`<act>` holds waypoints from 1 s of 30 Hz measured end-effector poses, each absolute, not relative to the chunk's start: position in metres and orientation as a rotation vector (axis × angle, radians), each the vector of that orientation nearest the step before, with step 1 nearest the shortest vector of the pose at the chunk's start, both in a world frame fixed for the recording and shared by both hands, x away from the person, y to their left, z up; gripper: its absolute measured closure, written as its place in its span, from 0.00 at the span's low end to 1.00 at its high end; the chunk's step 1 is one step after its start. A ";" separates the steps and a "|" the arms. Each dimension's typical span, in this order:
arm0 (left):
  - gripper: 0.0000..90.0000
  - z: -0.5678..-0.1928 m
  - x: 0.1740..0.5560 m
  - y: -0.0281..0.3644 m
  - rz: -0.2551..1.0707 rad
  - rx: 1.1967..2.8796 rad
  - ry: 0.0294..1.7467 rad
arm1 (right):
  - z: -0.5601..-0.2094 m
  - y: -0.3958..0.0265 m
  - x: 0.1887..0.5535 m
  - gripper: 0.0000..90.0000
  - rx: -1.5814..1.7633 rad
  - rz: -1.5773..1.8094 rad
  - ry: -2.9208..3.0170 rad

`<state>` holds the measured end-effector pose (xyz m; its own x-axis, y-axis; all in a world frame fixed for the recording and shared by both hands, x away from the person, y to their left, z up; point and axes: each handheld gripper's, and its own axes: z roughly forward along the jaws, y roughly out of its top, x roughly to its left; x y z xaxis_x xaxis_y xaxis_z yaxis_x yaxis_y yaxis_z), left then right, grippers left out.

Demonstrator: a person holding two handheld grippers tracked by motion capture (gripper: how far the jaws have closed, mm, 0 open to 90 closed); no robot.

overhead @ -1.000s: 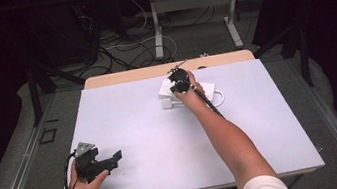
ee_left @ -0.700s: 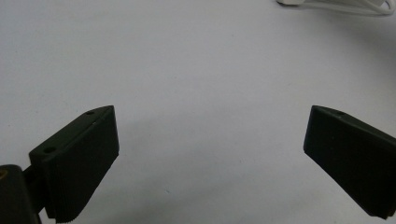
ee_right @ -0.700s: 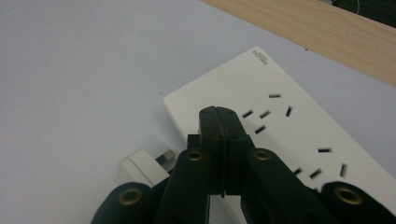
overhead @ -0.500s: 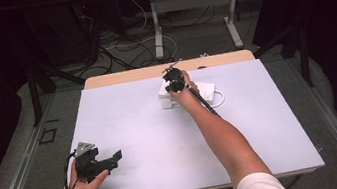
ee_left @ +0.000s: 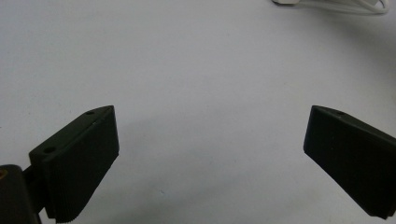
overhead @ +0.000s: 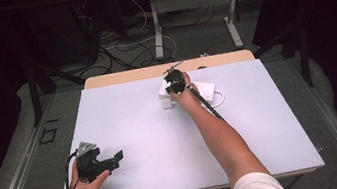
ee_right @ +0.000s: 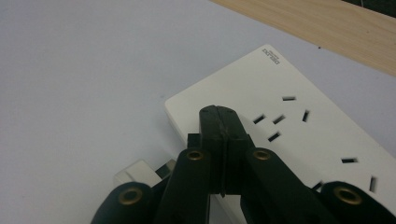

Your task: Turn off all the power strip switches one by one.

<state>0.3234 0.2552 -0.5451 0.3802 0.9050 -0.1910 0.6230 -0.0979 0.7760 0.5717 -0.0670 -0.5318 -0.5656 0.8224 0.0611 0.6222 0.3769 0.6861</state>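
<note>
The right tongs (ee_right: 223,122) are pressed together with nothing between them, their tips poised over the near end of a white power strip (ee_right: 299,126). In the right gripper view the closed tips sit above the strip's top face, just short of a cluster of socket slots; whether they touch the plastic cannot be told. A small white plug (ee_right: 140,173) lies on the surface (ee_right: 79,79) just beside the strip's near corner, partly hidden behind the tongs.

In the high view the power strip (overhead: 202,89) lies near the far edge of the pale surface (overhead: 151,127), roughly at the middle of that edge, with its white cord (overhead: 219,99) looped beside it toward the right. The right tongs (overhead: 174,81) are at the strip's left end, the forearm stretching diagonally across from the near right.

The left tongs (overhead: 115,158) are spread wide and hold nothing, near the surface's near left corner. In the left gripper view the left tongs (ee_left: 210,149) frame bare surface, with the cord (ee_left: 336,5) far off at the top.
</note>
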 end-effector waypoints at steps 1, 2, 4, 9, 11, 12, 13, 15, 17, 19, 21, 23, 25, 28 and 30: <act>0.04 -0.545 0.323 0.255 0.430 1.812 1.332 | -0.532 -0.068 0.572 1.00 1.245 0.961 2.358; 0.04 -0.545 0.323 0.255 0.429 1.813 1.332 | -0.532 -0.068 0.572 1.00 1.236 0.962 2.358; 0.04 -0.546 0.324 0.255 0.429 1.817 1.331 | -0.533 -0.068 0.571 1.00 1.225 0.978 2.356; 0.04 -0.546 0.324 0.255 0.428 1.821 1.333 | -0.531 -0.066 0.569 1.00 1.209 0.947 2.372; 0.04 -0.546 0.324 0.255 0.427 1.820 1.336 | -0.531 -0.067 0.567 1.00 1.235 0.945 2.375; 0.04 -0.546 0.324 0.255 0.427 1.822 1.336 | -0.530 -0.068 0.567 1.00 1.231 0.946 2.381; 0.04 -0.546 0.324 0.255 0.428 1.823 1.335 | -0.530 -0.068 0.566 1.00 1.238 0.951 2.383; 0.04 -0.546 0.324 0.254 0.427 1.819 1.334 | -0.528 -0.071 0.563 1.00 1.240 0.950 2.382; 0.04 -0.546 0.324 0.253 0.428 1.820 1.333 | -0.527 -0.073 0.561 1.00 1.245 0.951 2.379; 0.04 -0.546 0.324 0.253 0.420 1.835 1.334 | -0.525 -0.077 0.558 1.00 1.242 0.938 2.377; 0.04 -0.546 0.324 0.252 0.426 1.828 1.335 | -0.524 -0.078 0.554 0.99 1.259 0.981 2.356; 0.04 -0.545 0.324 0.252 0.418 1.839 1.331 | -0.523 -0.081 0.552 0.98 1.219 1.004 2.355; 0.04 -0.545 0.325 0.252 0.419 1.840 1.330 | -0.518 -0.084 0.547 0.97 1.231 0.970 2.362; 0.04 -0.545 0.325 0.252 0.415 1.847 1.331 | -0.514 -0.088 0.539 0.93 1.205 1.003 2.368; 0.04 -0.545 0.326 0.251 0.425 1.842 1.328 | -0.511 -0.092 0.534 0.90 1.170 1.015 2.375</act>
<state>0.3257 0.2507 -0.5455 0.3905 0.9030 -0.1792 0.6310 -0.1208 0.7663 0.5341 -0.0920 -0.5106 -0.6210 0.7829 0.0361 0.5670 0.4170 0.7103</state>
